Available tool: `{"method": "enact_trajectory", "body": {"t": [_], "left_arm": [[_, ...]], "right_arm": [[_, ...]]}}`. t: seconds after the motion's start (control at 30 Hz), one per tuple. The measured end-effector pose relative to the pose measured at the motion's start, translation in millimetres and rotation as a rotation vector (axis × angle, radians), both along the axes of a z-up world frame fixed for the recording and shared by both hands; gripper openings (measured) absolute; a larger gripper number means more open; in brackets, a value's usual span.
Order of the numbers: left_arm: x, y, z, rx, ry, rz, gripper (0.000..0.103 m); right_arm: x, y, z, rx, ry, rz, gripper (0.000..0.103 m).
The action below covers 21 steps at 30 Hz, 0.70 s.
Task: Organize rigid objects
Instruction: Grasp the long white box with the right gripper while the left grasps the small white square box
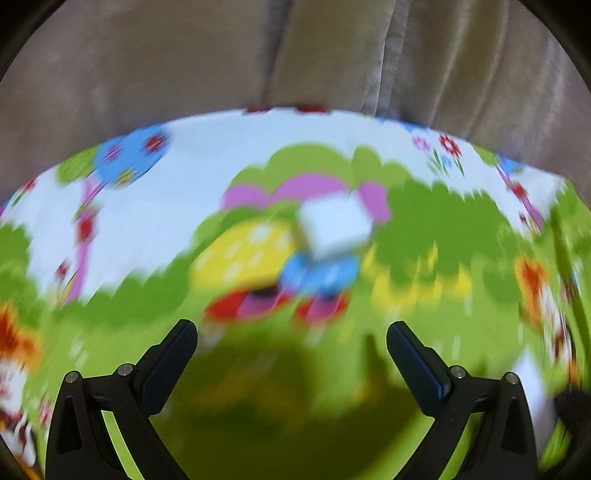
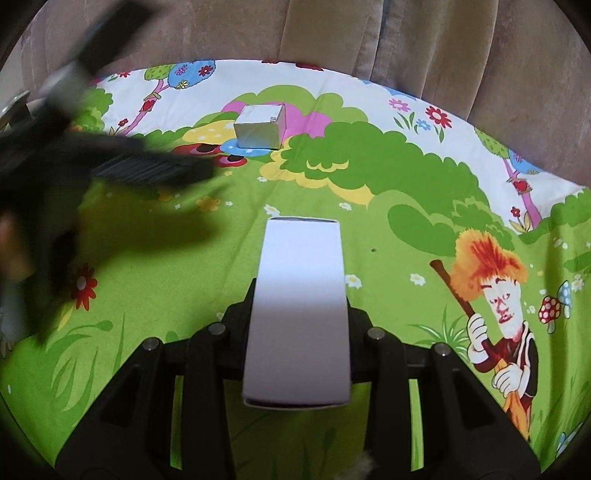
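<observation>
My right gripper [image 2: 299,295] is shut on a long white box [image 2: 299,314], which sticks out forward between the fingers just above the cloth. A small white cube-shaped box [image 2: 260,125] sits on the cloth further back, apart from the long box. The left wrist view is smeared by motion. There my left gripper [image 1: 291,332] stands open with nothing between its fingers, and the small white box [image 1: 332,225] lies ahead of it. In the right wrist view the left tool shows as a dark blur [image 2: 122,166] at the left, short of the small box.
A bright cartoon-print cloth [image 2: 184,295] covers the whole work surface. A beige curtain [image 2: 332,33] hangs behind its far edge. A person's hand and sleeve show, blurred, at the left edge [image 2: 11,240].
</observation>
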<state>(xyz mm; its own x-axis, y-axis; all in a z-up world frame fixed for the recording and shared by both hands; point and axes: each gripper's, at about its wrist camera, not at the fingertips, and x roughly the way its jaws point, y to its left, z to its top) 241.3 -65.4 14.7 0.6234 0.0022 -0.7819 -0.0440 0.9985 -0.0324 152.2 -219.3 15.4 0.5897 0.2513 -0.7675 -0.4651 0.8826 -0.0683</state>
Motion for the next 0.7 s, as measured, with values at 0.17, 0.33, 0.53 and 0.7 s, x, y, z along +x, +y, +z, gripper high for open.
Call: {"method": "enact_trajectory", "body": {"t": [0.17,0.33,0.53,0.7], "left_arm": [[56,-16,-1,-0.023,0.020,0.083,0.102],[49,-14,-5,-0.004,0.035,0.068,0.048],[-68,31,8,0.019,-0.033,-0.021,0.048],[-191,90,15,0.089,-0.067,0.016,0.048]], "right_arm": [[0,0,0,0.001,0.001,-0.001,0.039],[0,0,0,0.007,0.004,-0.002,0.039],[0,-1,1,0.012,0.006,-0.003,0.039],[0,1,1,-0.004,-0.003,-0.003,0.039]]}}
